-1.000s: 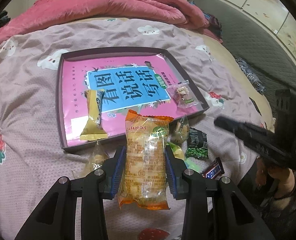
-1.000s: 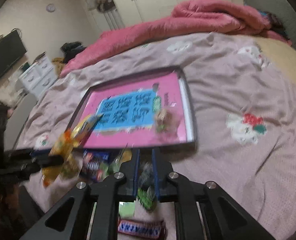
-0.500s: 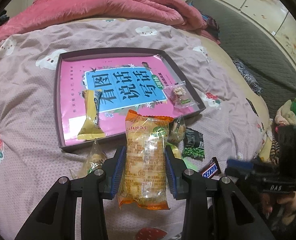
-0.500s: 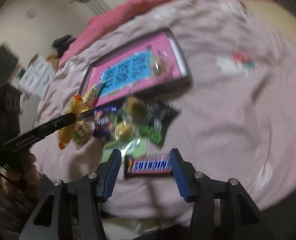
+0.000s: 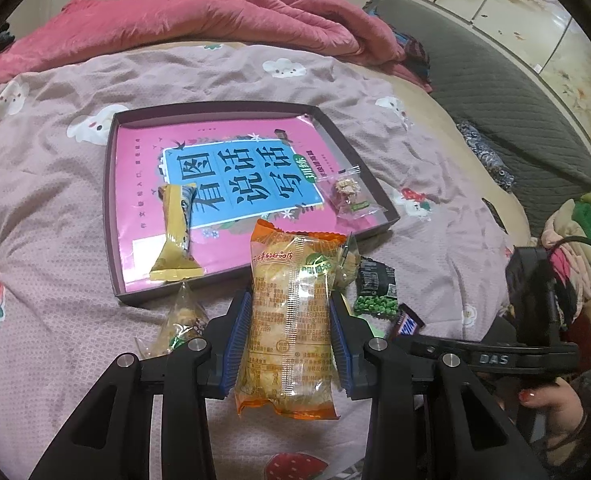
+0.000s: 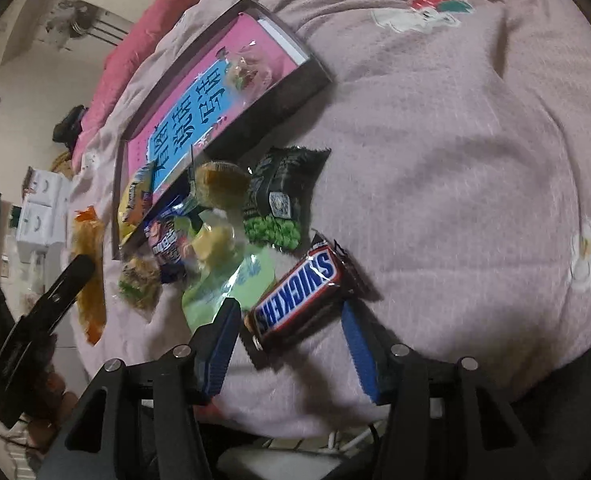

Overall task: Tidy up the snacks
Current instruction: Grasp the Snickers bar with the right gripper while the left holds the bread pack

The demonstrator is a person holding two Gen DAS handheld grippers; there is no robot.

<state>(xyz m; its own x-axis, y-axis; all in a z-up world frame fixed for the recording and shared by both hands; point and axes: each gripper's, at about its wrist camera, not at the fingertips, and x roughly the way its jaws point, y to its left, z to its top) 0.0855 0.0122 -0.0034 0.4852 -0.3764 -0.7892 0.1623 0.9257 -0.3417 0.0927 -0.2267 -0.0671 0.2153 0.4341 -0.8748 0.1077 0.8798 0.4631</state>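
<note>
On the bed, the left gripper (image 5: 289, 322) is clamped on an orange pack (image 5: 289, 320), its blue pads pressing both long sides, the pack raised over the pink sheet (image 5: 47, 200) just short of the tray's near wall. At ten o'clock from the pack a yellow bar (image 5: 175, 236) lies inside the tray (image 5: 113, 216), on the pink book (image 5: 235, 176) that lines the tray floor. At about one o'clock, in the tray's far right corner, sits a small clear sweet (image 5: 349, 194). Below the tray's near wall, at eight o'clock from the pack, a clear cone-shaped bag (image 5: 183, 314) rests on the sheet.

To the right of the pack lies the loose heap: a black pea bag (image 6: 283, 200), a blue-and-red packet (image 6: 167, 244), a pale green pouch (image 6: 231, 280) and a couple of clear-wrapped yellowish sweets (image 6: 219, 188), crowded together and touching, right against the tray's outer wall.

Furthest right, the right gripper (image 6: 291, 344) is spread wide, fingers on either side of the Snickers (image 6: 299, 294), which lies slanted on the sheet at the heap's near edge. The blue pads (image 6: 357, 344) stand apart from the wrapper's lower end; whether the left pad grazes it I cannot tell.
</note>
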